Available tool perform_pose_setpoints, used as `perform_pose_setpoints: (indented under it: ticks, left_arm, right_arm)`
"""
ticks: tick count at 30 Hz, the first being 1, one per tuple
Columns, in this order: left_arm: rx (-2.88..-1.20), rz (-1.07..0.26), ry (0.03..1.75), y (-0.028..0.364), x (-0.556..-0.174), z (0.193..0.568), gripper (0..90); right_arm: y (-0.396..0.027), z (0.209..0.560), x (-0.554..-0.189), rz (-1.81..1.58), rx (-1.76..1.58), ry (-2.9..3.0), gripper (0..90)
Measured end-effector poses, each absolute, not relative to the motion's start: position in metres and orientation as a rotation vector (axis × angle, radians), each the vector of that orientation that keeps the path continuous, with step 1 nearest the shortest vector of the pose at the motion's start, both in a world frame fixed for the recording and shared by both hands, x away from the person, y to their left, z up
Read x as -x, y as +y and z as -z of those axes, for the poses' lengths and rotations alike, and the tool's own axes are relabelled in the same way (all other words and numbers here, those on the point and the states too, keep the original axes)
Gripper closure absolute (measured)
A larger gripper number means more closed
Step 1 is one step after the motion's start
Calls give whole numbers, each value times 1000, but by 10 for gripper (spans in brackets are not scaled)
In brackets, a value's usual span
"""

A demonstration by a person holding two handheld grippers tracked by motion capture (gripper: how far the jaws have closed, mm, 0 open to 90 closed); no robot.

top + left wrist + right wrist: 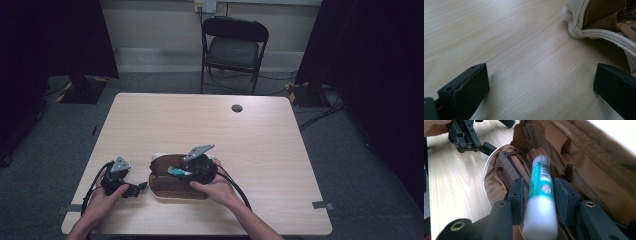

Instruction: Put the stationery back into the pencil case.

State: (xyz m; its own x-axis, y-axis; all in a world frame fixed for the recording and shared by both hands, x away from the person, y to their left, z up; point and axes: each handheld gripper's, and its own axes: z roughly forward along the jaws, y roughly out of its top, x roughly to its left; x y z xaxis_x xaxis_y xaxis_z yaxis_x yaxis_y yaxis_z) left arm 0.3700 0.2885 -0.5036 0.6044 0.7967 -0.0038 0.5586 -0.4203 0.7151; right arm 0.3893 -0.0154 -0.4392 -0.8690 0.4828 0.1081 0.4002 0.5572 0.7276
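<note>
The right tool (537,202) is pinching a green-and-white glue stick (541,202) between its jaws, holding it over the open brown pouch (172,182) that is lying at the near edge of the tabletop (200,125). The left tool (541,87) is resting just beside the pouch's white rim, jaws spread wide over bare wood.

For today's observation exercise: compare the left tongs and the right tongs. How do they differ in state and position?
The left tongs are wide open and hold nothing; the right tongs are shut on a green-and-white tube. The left tongs hover over the bare table beside the pouch; the right tongs reach into the open brown pouch. Both are black, two-jawed, and each is held in a person's hand.
</note>
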Motion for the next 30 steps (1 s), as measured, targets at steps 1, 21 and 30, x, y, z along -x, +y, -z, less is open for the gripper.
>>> perform_pose_setpoints:
  ticks: [1, 21, 30]
  left_arm:
    - [-2143, -444, 1063, 288, -371, 503, 0]
    - [-2139, -441, 1071, 288, -370, 504, 0]
    - [-2139, -451, 1071, 288, -369, 503, 3]
  right_arm:
    - [-17, 439, -390, -1205, -765, 2676, 590]
    - [-49, 437, -379, -1256, -808, 2615, 605]
    - [-71, 438, -368, -1254, -853, 2601, 597]
